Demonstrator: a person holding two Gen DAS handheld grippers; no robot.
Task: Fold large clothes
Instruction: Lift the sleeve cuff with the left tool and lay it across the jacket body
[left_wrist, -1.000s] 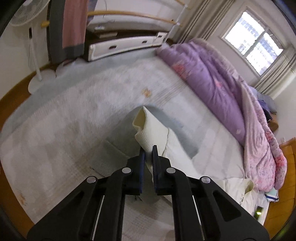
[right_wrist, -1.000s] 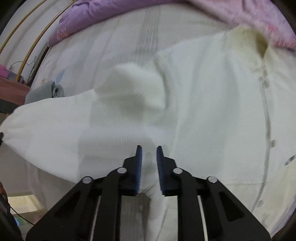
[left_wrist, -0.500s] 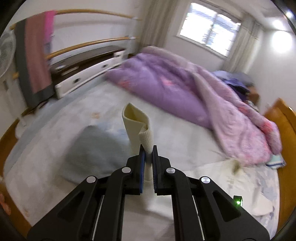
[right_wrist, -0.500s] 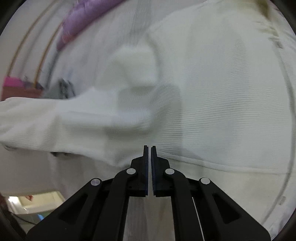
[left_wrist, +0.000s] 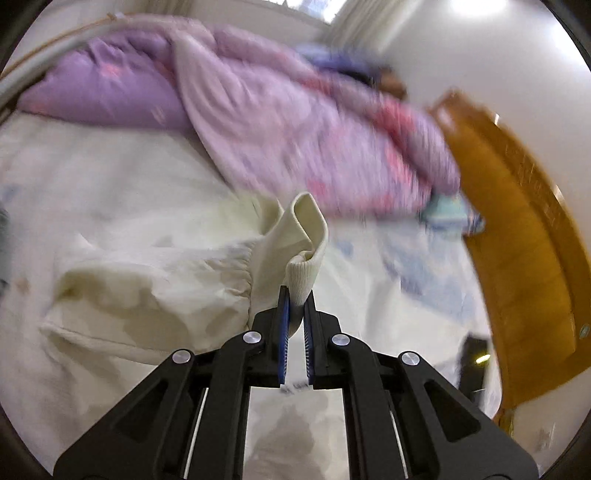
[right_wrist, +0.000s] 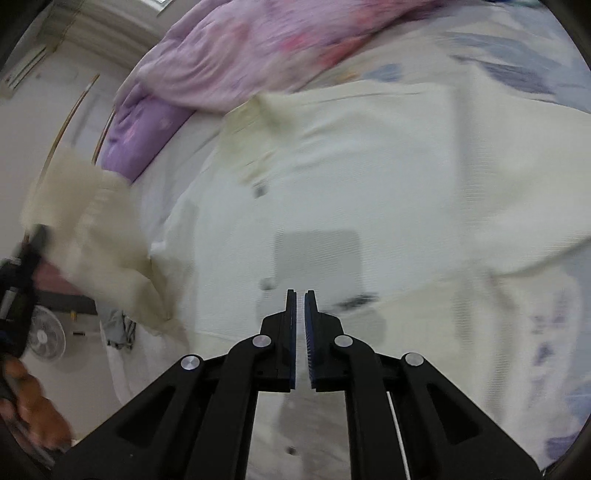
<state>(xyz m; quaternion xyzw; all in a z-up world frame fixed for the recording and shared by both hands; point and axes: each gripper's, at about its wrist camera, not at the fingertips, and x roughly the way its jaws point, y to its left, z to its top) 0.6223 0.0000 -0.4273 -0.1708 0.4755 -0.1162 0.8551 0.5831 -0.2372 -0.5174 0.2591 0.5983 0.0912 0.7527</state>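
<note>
A cream button-up garment (right_wrist: 369, 177) lies spread on the bed. My left gripper (left_wrist: 295, 295) is shut on its ribbed sleeve cuff (left_wrist: 303, 266) and holds the sleeve (left_wrist: 155, 288) raised over the garment's body. In the right wrist view the raised sleeve (right_wrist: 92, 229) shows at the left with the other gripper (right_wrist: 26, 266) holding it. My right gripper (right_wrist: 300, 295) hovers over the garment's front with its jaws nearly closed and nothing between them.
A purple and pink quilt (left_wrist: 258, 103) is heaped along the far side of the bed. A wooden headboard (left_wrist: 517, 229) stands at the right. A fan (right_wrist: 44, 336) and grey clothing (right_wrist: 118, 328) show past the bed's left edge.
My left gripper has swung the sleeve cuff from the bed's open side across toward the garment's body and headboard. My right gripper closed and drew back over the garment's front.
</note>
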